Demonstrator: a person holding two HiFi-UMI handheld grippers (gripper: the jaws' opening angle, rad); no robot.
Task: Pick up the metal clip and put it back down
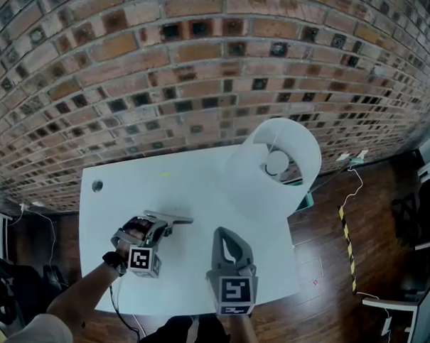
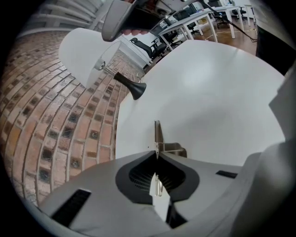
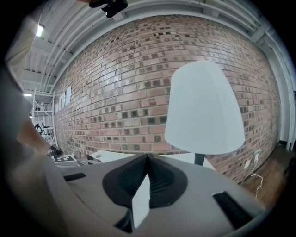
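The left gripper (image 2: pixel 157 151) had its jaws squeezed tight on the metal clip (image 2: pixel 159 136). The clip stuck out in front, low over the white table (image 2: pixel 217 92). I could not tell if it touched. The right gripper (image 3: pixel 147 157) had its jaws shut on nothing. A good way would be to go down slowly, rest the clip flat, then let go.

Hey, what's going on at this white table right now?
A person holds a gripper in each hand over the white table. The left gripper is clamped shut on the metal clip, which sticks out past its tips close to the tabletop; whether it touches can't be told. The right gripper is shut and empty, pointing toward the lamp and the brick wall.
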